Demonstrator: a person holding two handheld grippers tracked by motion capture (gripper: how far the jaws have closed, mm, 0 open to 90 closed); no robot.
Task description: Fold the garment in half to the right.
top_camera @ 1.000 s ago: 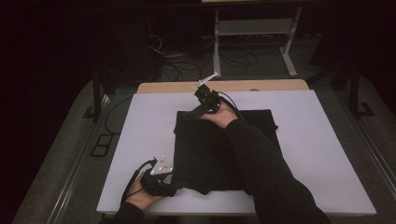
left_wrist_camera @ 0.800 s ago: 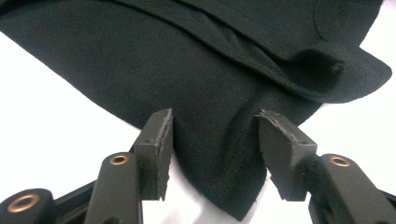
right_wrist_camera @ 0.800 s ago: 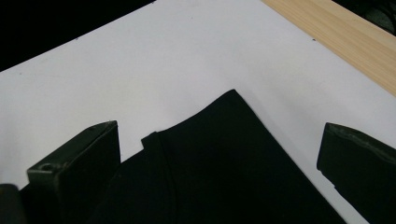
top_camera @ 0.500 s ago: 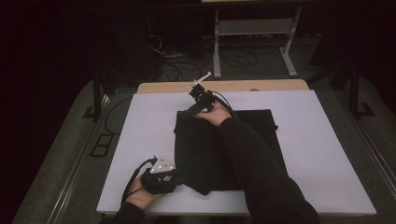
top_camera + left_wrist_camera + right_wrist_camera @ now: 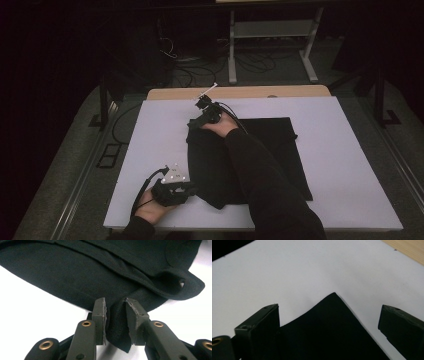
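Observation:
A black cloth [image 5: 270, 145] lies spread on the white table [image 5: 350, 165]. At the cloth's near left corner, my left gripper [image 5: 192, 189] has just been closing. In the left gripper view a fold of the cloth's hem [image 5: 117, 325] stands pinched between the pads of the left gripper [image 5: 115, 301]. At the far left corner, my right gripper [image 5: 194, 123] is held low over the table, its sleeve lying across the cloth. In the right gripper view the right gripper [image 5: 330, 307] is wide open, and the pointed cloth corner [image 5: 332, 332] lies between its jaws, untouched.
A wooden strip [image 5: 250, 92] runs along the table's far edge. Behind it on the floor stand a metal frame [image 5: 272, 30] and loose cables [image 5: 175, 52]. White table surface lies bare to the left and right of the cloth.
My right gripper has moved left and down to the cloth's far left corner. The left hand has stayed at the near left corner.

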